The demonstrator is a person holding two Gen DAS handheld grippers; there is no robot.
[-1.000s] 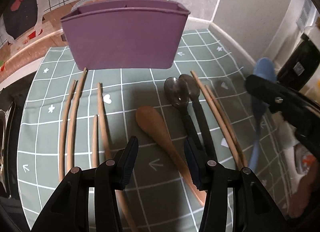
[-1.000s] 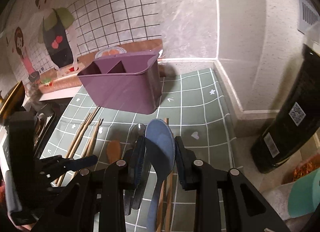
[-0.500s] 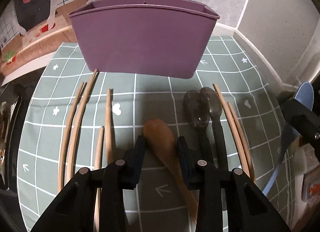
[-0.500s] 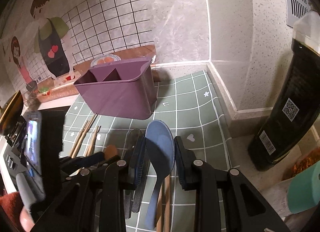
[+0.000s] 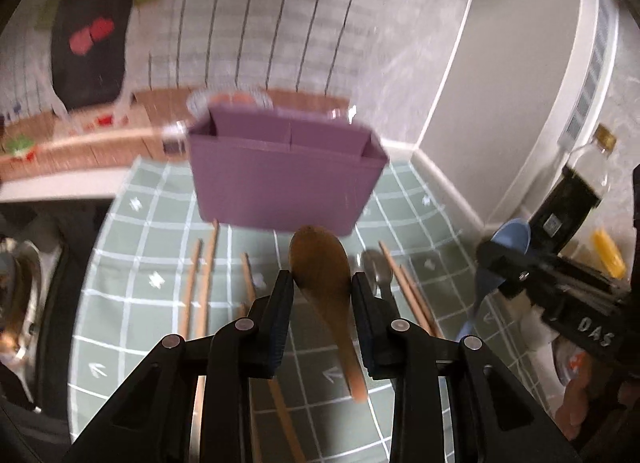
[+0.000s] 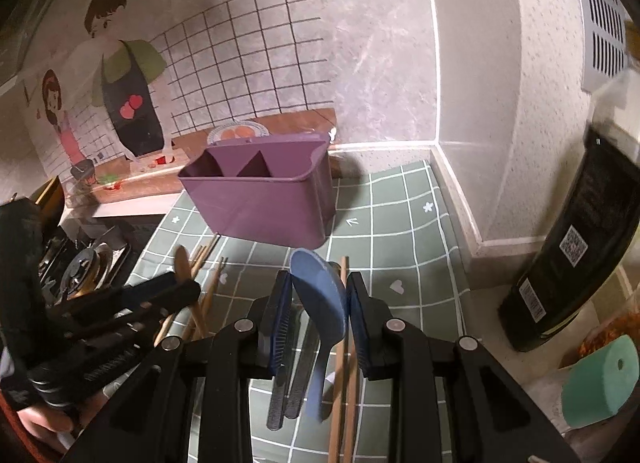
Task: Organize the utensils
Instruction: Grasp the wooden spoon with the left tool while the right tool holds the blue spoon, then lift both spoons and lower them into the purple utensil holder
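My left gripper (image 5: 322, 287) is shut on a wooden spoon (image 5: 320, 263) and holds it lifted above the green checked mat (image 5: 160, 247), bowl toward the purple divided caddy (image 5: 280, 179). My right gripper (image 6: 318, 295) is shut on a blue spoon (image 6: 320, 291), raised over the mat (image 6: 400, 231) in front of the caddy (image 6: 272, 203). It also shows at the right of the left wrist view (image 5: 504, 259). Wooden chopsticks (image 5: 204, 275) and dark spoons (image 6: 296, 379) lie on the mat.
A dark bottle (image 6: 576, 275) stands at the right by the wall. A green sponge (image 6: 600, 375) lies at the lower right. A stove burner (image 6: 84, 267) sits left of the mat. The wall corner is behind the caddy.
My left gripper closed on the wooden spoon and lifted it off the mat toward the caddy. My right gripper kept the blue spoon and rose slightly.
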